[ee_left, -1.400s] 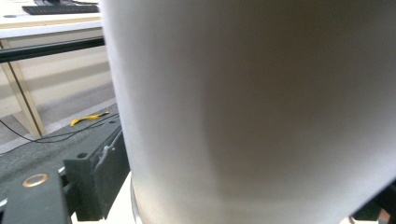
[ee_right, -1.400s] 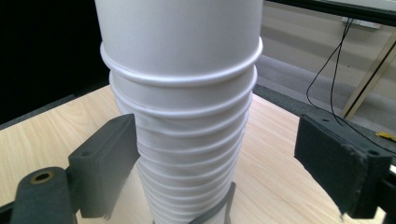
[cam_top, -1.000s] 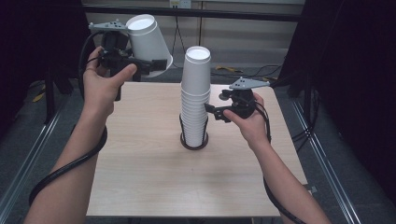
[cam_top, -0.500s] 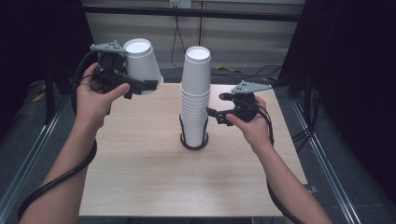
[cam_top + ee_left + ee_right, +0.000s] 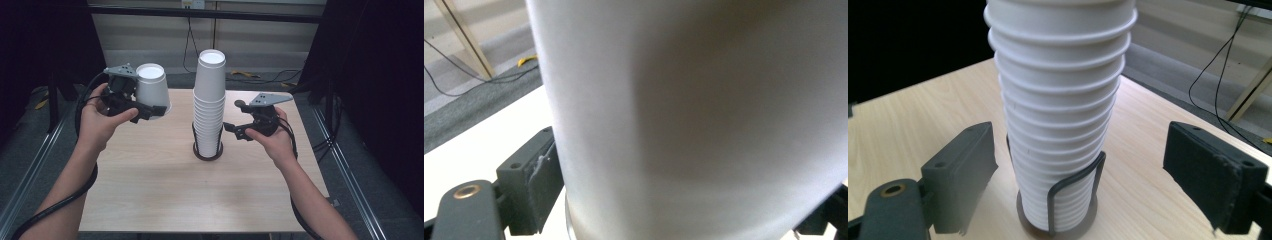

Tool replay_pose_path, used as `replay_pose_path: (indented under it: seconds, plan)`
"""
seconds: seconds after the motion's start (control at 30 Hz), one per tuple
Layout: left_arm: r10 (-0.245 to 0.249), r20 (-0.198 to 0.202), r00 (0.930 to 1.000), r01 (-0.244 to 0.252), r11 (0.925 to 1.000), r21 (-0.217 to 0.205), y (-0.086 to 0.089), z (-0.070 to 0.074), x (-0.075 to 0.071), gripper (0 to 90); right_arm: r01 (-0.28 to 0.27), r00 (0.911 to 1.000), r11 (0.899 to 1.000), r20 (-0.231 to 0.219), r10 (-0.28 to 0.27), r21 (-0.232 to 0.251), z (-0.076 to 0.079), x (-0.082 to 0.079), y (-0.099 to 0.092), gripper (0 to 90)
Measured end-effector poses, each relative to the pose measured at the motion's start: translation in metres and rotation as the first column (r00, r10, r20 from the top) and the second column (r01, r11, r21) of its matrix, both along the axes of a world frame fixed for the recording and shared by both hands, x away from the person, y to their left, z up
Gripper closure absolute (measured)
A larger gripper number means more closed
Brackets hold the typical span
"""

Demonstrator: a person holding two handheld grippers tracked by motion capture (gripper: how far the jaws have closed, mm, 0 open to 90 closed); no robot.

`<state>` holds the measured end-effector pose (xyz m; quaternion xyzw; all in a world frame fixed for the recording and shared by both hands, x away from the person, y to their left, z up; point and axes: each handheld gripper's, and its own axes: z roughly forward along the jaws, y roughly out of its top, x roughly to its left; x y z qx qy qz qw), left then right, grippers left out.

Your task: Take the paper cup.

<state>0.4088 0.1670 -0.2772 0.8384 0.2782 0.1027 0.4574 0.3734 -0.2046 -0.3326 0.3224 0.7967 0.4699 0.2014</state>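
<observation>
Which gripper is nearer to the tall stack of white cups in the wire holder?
Right. The right gripper sits just beside the stack of cups, jaws open toward its lower part. The left gripper is farther off, shut on a single cup.

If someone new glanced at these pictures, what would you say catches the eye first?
The tall stack of white cups in a black wire holder at the middle of the wooden table stands out first. Next, a single upside-down white cup, clamped near its rim in the left gripper, is held above the table's left side. The right gripper, jaws open, points at the stack's lower part.
</observation>
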Motion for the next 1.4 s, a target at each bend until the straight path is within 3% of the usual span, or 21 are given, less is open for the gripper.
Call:
replay_pose_path:
  seconds: [0.2, 0.47, 0.8, 0.93, 0.97, 1.1, 1.23, 1.27, 1.33, 1.37, 1.4]
  plan:
    - [-0.028, -0.010, 0.9996, 0.028, 0.9987, 0.042, -0.002, -0.010, -0.005, 16.1, -0.041, 0.9992, 0.999, 0.001, 0.041, -0.012, -0.003, -0.004, 0.000, 13.1]
    - [-0.059, -0.037, 0.9976, 0.060, 0.9975, 0.038, -0.004, -0.022, -0.011, 16.5, -0.044, 0.9990, 0.999, 0.001, 0.044, -0.021, -0.008, -0.007, -0.002, 13.1]
    - [-0.106, -0.049, 0.9932, 0.111, 0.9870, 0.116, -0.016, -0.032, -0.023, 17.3, -0.075, 0.9972, 0.997, 0.002, 0.075, -0.003, -0.010, -0.013, -0.005, 13.1]
    - [-0.120, -0.056, 0.9911, 0.127, 0.9811, 0.145, -0.020, -0.036, -0.025, 17.3, -0.086, 0.9963, 0.996, 0.002, 0.086, -0.038, -0.011, -0.016, -0.005, 13.1]
    - [-0.134, -0.061, 0.9891, 0.142, 0.9763, 0.163, -0.021, -0.037, -0.025, 17.3, -0.091, 0.9958, 0.995, 0.003, 0.091, -0.048, -0.012, -0.017, -0.005, 13.1]
    - [-0.145, -0.070, 0.9870, 0.155, 0.9722, 0.175, -0.026, -0.042, -0.030, 17.3, -0.112, 0.9936, 0.992, -0.002, 0.113, -0.056, -0.015, -0.020, -0.007, 13.0]
    - [-0.178, -0.076, 0.9811, 0.191, 0.9569, 0.219, -0.032, -0.044, -0.035, 17.3, -0.138, 0.9904, 0.989, -0.013, 0.138, -0.054, -0.017, -0.023, -0.010, 12.9]
    - [-0.197, -0.076, 0.9775, 0.209, 0.9479, 0.240, -0.034, -0.044, -0.036, 17.3, -0.146, 0.9892, 0.988, -0.013, 0.146, -0.056, -0.018, -0.023, -0.010, 12.9]
    - [-0.195, -0.077, 0.9778, 0.208, 0.9478, 0.242, -0.039, -0.047, -0.039, 17.3, -0.160, 0.9871, 0.985, -0.019, 0.159, -0.057, -0.019, -0.025, -0.011, 13.0]
    - [-0.210, -0.081, 0.9744, 0.224, 0.9400, 0.258, -0.040, -0.049, -0.040, 17.3, -0.167, 0.9859, 0.984, -0.025, 0.165, -0.059, -0.020, -0.026, -0.011, 12.9]
    - [-0.214, -0.088, 0.9729, 0.229, 0.9388, 0.257, -0.042, -0.050, -0.041, 17.3, -0.176, 0.9842, 0.982, -0.025, 0.175, -0.061, -0.021, -0.026, -0.011, 12.9]
